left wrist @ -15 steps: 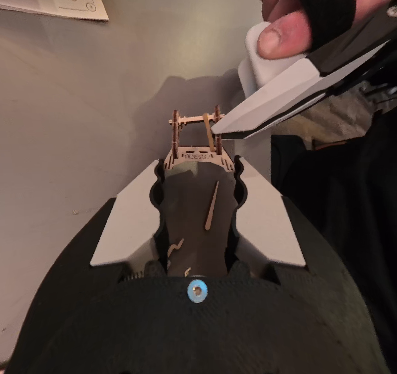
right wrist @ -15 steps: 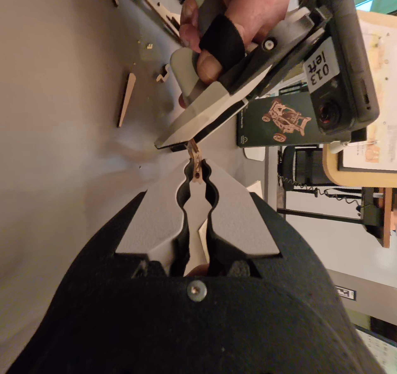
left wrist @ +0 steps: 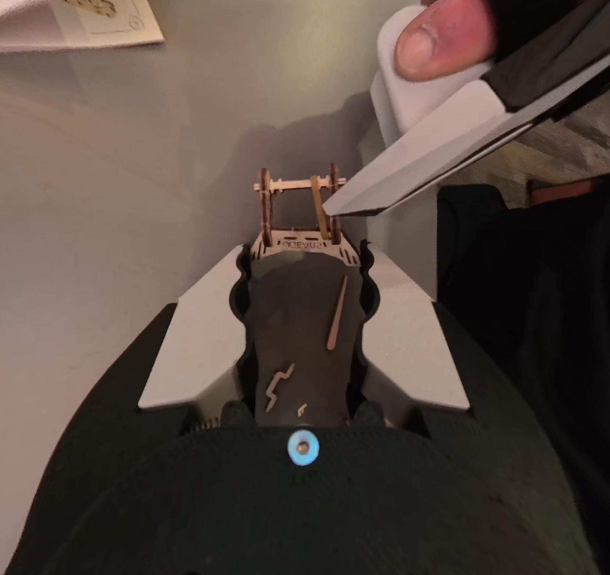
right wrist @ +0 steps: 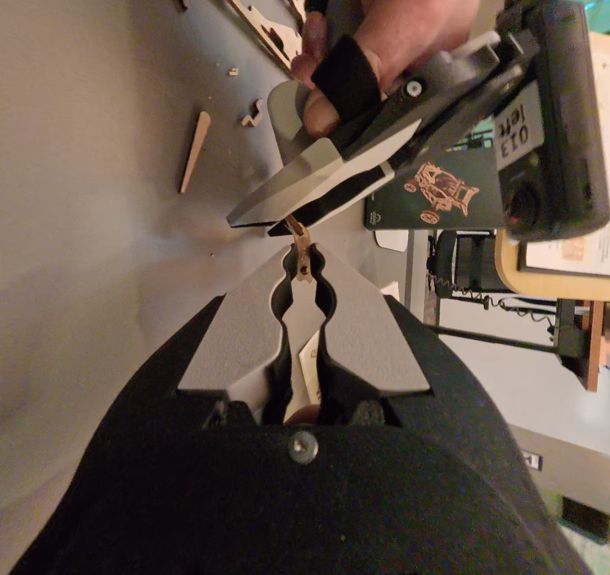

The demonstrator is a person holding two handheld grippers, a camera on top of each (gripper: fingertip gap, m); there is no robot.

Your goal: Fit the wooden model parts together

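Left gripper: jaws set wide, both black pads pressed against the side edges of the flat plate of the wooden model, which is held off the table. Two disc-edged uprights rise from the plate, joined at the top by a cross axle; a rubber band runs from the axle down to the plate.

Right gripper: jaws nearly closed, the pads pinching a small pale wooden part at the tips. In the left wrist view this gripper comes in from the upper right, its tips at the model's right upright, just beside the band. The exact contact between part and model is hidden.

On the table under the left gripper lie a tapered stick, a zigzag offcut and a small chip. Farther off: an instruction sheet, cut-out wooden sheets and a dark green box picturing a wooden vehicle. A hand grips the left gripper's handle.
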